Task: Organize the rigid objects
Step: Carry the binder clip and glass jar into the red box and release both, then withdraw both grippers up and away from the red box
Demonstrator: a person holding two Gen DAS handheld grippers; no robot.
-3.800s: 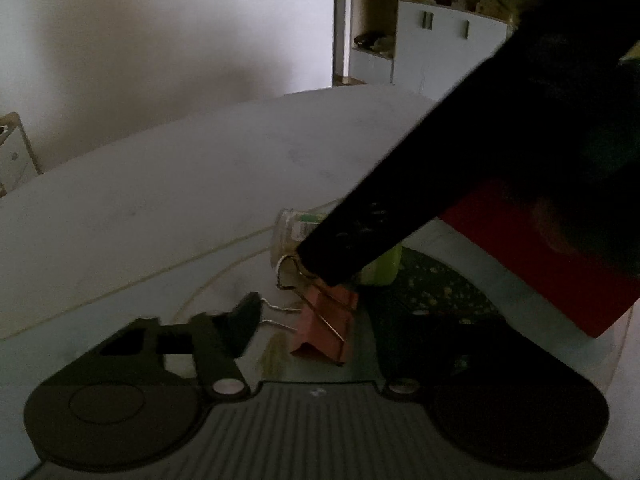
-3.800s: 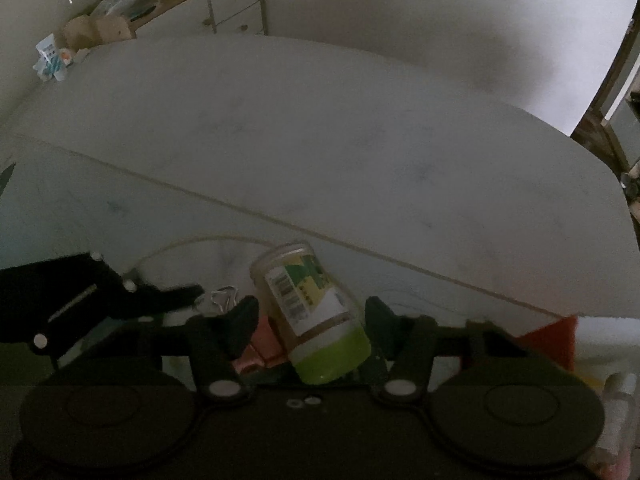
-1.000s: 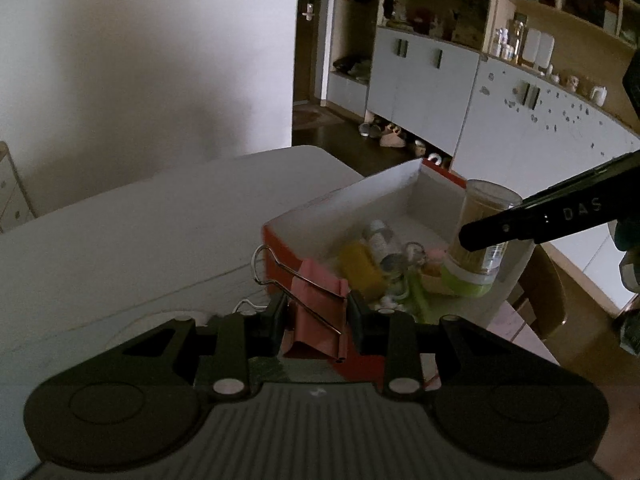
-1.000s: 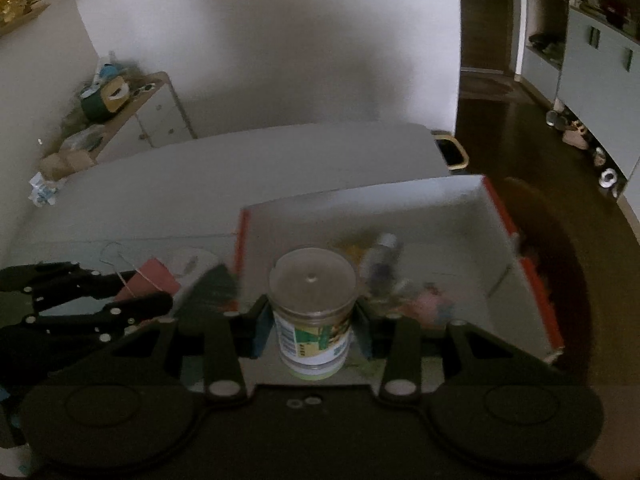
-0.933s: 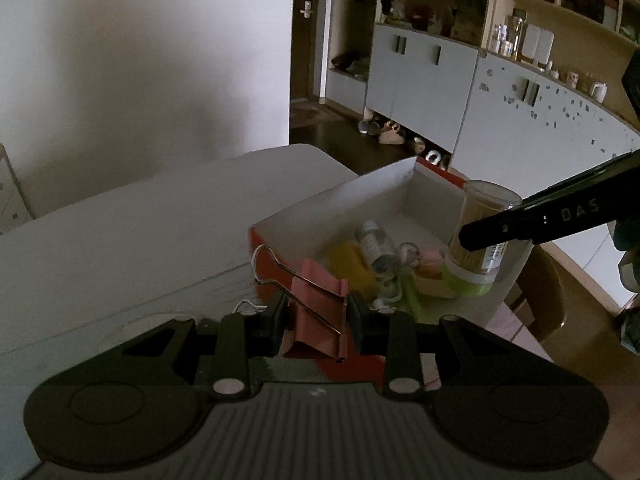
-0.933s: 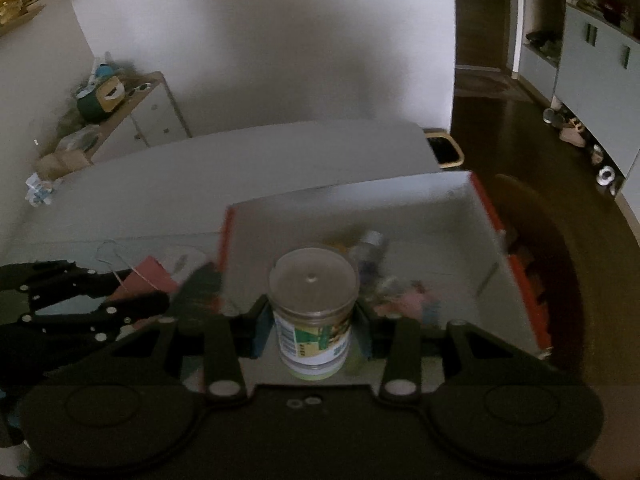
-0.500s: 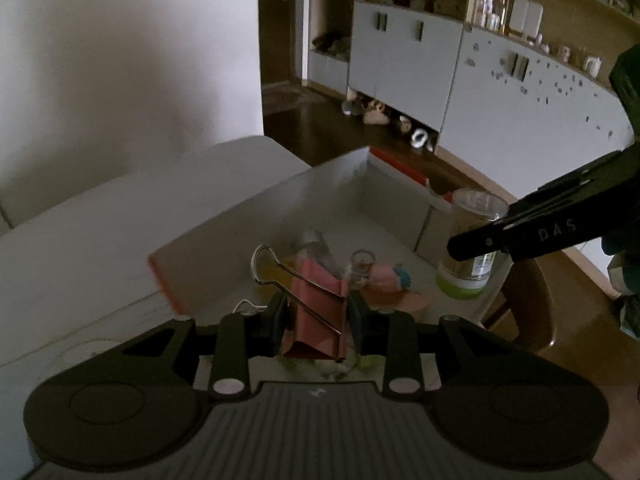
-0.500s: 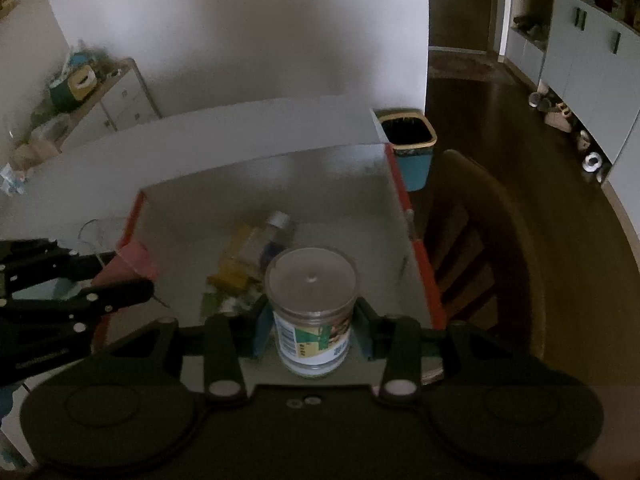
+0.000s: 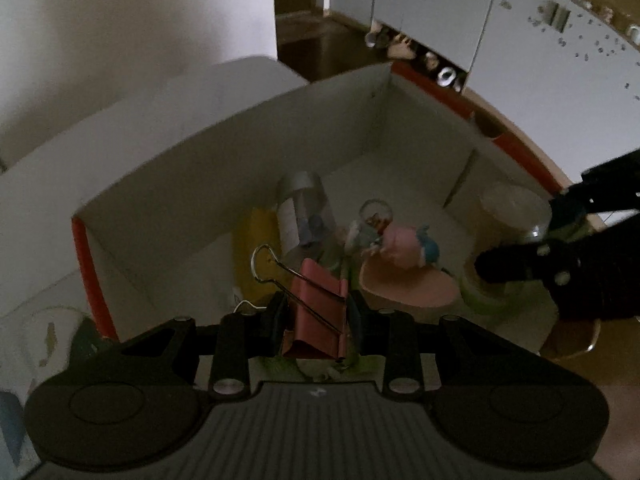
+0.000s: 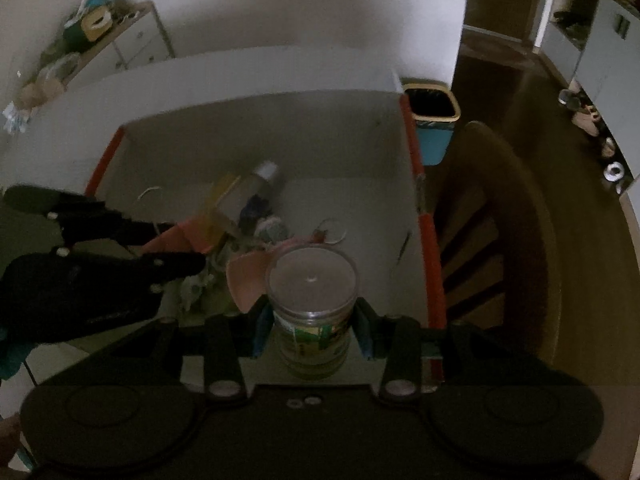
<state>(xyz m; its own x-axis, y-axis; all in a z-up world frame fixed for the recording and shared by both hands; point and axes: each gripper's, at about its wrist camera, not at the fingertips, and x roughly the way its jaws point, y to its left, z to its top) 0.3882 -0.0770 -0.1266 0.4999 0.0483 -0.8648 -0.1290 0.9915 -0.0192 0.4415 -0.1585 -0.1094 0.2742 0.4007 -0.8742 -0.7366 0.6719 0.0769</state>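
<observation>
My left gripper [image 9: 316, 312] is shut on a pink binder clip [image 9: 316, 312] with wire handles, held over the near part of the open white box with red rim [image 9: 240, 152]. My right gripper [image 10: 312, 328] is shut on a clear jar with a green label [image 10: 312, 320], held upright over the box [image 10: 344, 140]. The jar [image 9: 512, 216] and right gripper show at the right of the left wrist view. The left gripper [image 10: 176, 244] shows at the left of the right wrist view.
In the box lie a clear bottle with a silver cap [image 9: 304, 208], a yellow item [image 9: 256, 240], a pink toy figure on a pink disc [image 9: 404, 276] and small bits. A wooden chair [image 10: 500, 220] stands right of the box, a blue bin [image 10: 432, 120] beyond it.
Both grippers have moved from the table over the box and come lower into it, each still holding its object. The box contents now lie directly under them.
</observation>
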